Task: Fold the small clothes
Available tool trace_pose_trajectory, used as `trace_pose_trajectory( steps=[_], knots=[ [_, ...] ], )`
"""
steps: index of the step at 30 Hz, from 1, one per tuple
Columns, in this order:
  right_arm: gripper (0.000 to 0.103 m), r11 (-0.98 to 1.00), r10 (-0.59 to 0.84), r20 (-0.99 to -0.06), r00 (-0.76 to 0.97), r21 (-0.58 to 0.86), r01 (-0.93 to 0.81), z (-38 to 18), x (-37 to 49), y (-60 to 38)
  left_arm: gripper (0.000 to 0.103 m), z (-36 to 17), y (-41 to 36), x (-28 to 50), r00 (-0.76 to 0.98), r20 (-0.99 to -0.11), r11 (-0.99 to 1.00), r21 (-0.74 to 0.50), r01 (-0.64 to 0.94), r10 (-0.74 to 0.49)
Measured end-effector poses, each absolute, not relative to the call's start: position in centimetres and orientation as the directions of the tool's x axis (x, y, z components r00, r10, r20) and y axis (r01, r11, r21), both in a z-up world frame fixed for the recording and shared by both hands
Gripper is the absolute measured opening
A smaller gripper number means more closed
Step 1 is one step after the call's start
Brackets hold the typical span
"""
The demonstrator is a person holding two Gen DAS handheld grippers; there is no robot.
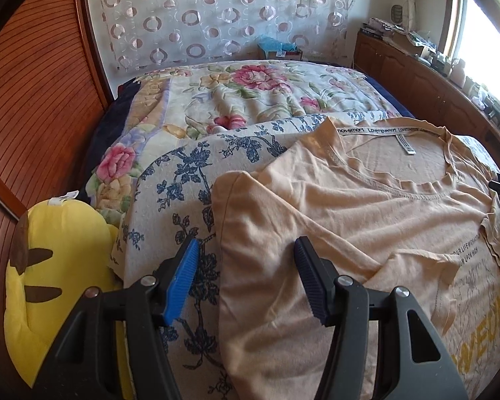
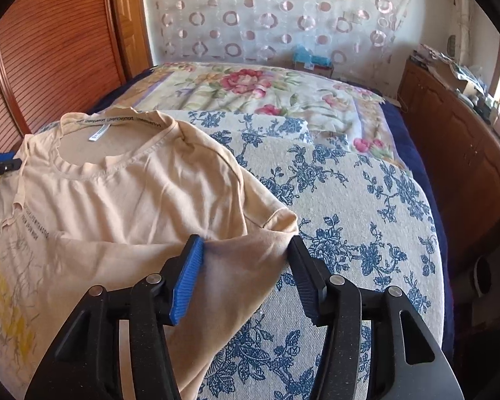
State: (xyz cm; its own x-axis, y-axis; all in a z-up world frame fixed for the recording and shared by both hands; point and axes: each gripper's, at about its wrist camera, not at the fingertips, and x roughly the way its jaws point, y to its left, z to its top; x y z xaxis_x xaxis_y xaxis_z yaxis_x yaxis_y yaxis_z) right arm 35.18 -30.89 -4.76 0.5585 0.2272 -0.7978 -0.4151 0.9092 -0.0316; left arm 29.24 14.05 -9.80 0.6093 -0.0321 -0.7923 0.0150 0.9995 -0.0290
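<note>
A peach T-shirt (image 1: 350, 206) with yellow print lies face up on a blue-flowered cloth (image 1: 183, 183) on the bed, neck toward the far side. My left gripper (image 1: 246, 250) is open, its jaws straddling the shirt's folded left edge near the sleeve. In the right wrist view the same shirt (image 2: 116, 193) lies at left, and my right gripper (image 2: 246, 246) is open, its jaws either side of the right sleeve's edge. The blue-flowered cloth (image 2: 350, 216) spreads to the right. Each gripper's tip shows at the other view's edge.
A yellow plush toy (image 1: 56, 266) lies left of the cloth. A flowered quilt (image 1: 250, 90) covers the far bed. A wooden louvred door (image 1: 33, 100) stands at left. A low wooden cabinet (image 2: 456, 140) with clutter runs along the right under a window.
</note>
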Motion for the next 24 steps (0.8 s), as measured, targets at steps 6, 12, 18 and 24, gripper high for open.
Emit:
trace_pose_trajectory(
  steps=[6, 12, 18, 24],
  knots=[
    [0.056, 0.909, 0.225, -0.799, 0.558, -0.034, -0.415, -4.8, 35.2, -30.9, 0.049, -9.8, 14.1, 29.8, 0.613, -0.787, 0.998, -0.064, 0.025, -0.066],
    [0.056, 0.903, 0.227, -0.817, 0.53, -0.026, -0.428, -5.0, 36.1, -30.2, 0.002, -8.9, 13.9, 29.9, 0.624, -0.773, 0.993, -0.099, 0.061, -0.115],
    [0.009, 0.884, 0.239, -0.824, 0.514, -0.034, -0.466, -4.7, 36.5, -28.6, 0.002, -5.4, 12.1, 27.0, 0.693, -0.709, 0.991, -0.085, 0.101, -0.131],
    [0.004, 0.884, 0.267, -0.782, 0.564, -0.034, -0.466, -3.0, 34.6, -27.6, 0.002, -2.2, 10.5, 23.4, 0.74, -0.658, 0.989, -0.06, 0.135, -0.141]
  ],
)
